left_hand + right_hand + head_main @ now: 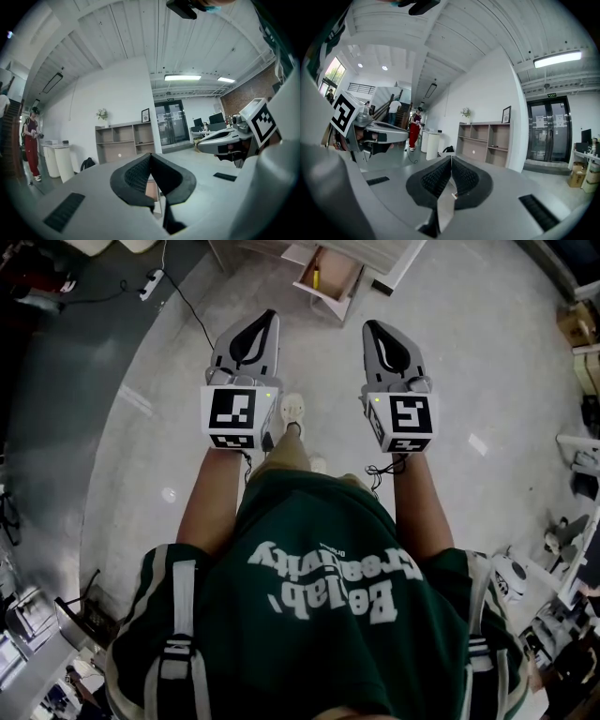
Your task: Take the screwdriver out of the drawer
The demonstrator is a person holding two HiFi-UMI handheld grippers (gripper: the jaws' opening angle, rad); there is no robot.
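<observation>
Both grey hand-held grippers were carried level and side by side, well short of the open pale wooden drawer [337, 273], presumably because the person had not yet reached it (a white shoe [292, 412] showed between them). The left gripper [269, 319] had its black ribbed jaws closed together on nothing; the right gripper [371, 327] likewise. Inside the drawer, near its left wall, lay a slim yellow-handled tool, judged to be the screwdriver [316, 278]. Nothing else showed inside.
</observation>
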